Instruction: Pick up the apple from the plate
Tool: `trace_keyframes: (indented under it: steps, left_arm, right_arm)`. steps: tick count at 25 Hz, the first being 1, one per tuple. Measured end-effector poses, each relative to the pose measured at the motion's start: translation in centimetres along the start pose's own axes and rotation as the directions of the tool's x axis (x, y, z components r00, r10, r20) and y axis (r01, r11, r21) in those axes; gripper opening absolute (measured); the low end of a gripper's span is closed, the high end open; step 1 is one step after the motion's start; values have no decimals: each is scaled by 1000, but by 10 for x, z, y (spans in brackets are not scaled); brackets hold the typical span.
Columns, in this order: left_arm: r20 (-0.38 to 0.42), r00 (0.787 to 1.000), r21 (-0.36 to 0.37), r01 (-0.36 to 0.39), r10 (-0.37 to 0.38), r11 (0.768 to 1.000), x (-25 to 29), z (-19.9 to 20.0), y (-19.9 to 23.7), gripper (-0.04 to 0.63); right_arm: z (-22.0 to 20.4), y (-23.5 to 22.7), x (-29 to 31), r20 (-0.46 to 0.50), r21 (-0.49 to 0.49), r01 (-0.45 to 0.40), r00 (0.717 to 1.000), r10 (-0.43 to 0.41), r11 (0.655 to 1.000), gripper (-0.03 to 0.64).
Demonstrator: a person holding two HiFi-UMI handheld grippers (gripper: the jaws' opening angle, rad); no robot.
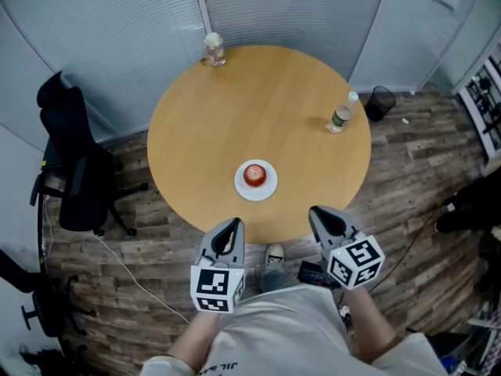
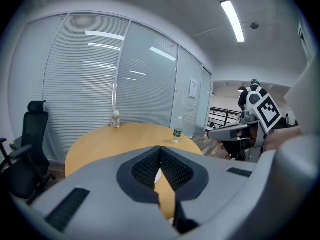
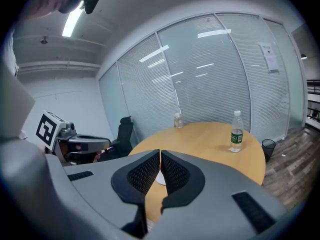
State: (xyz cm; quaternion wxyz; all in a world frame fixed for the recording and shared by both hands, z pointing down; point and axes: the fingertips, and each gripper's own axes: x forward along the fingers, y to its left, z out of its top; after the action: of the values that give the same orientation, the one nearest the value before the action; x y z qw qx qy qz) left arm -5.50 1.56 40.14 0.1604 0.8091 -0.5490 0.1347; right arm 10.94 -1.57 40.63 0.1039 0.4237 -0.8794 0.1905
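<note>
On a round wooden desk (image 1: 235, 108), seen from above, a white plate (image 1: 257, 195) sits near the edge closest to the person, and a red apple (image 1: 254, 174) rests in its middle. Two hand-held tools hover off the desk on the person's side of the plate, both pointing toward it. Nearer than the plate and slightly to its left is the left tool (image 1: 232, 227), its jaws pressed together with nothing between them. Nearer than the plate and to its right is the right tool (image 1: 319, 214), its jaws likewise closed and empty. Neither tool touches the plate or the apple, and a strip of bare desk lies between them and the plate. Each tool carries a marker cube at its back end, one on the left (image 1: 217, 287) and one on the right (image 1: 356, 261). Beyond the plate and to its right, a clear bottle (image 1: 341, 116) with a green label stands upright near the desk's rim. Far beyond the plate, at the opposite rim, stands a small clear container (image 1: 214, 49). Well left of the plate, off the desk, a black chair (image 1: 74, 178) stands on the plank floor (image 1: 156, 265). Past the bottle, farther right of the plate, a black bin (image 1: 381, 100) sits on the floor.
</note>
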Motion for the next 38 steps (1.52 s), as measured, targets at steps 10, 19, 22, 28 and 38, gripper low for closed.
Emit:
trace_keyframes:
  steps: [10, 19, 22, 28, 38]
  left_arm:
    - [18, 999, -4, -26, 26, 1000, 44, 24, 25, 3]
    - [-37, 998, 35, 44, -43, 998, 65, 23, 47, 3]
    - [-54, 997, 34, 58, -56, 998, 71, 22, 50, 3]
    - [-99, 992, 35, 75, -72, 997, 89, 11, 58, 3]
    - [-158, 982, 46, 112, -104, 993, 120, -10, 64, 3]
  right_arm:
    - [23, -18, 50, -25, -1, -46, 999, 46, 999, 32]
    - [31, -18, 72, -37, 10, 8, 999, -7, 1000, 32]
    - [26, -20, 75, -53, 26, 19, 998, -17, 999, 32]
    - [20, -24, 91, -80, 42, 21, 997, -17, 999, 32]
    - [-4, -28, 113, -142, 58, 18, 990, -10, 998, 32]
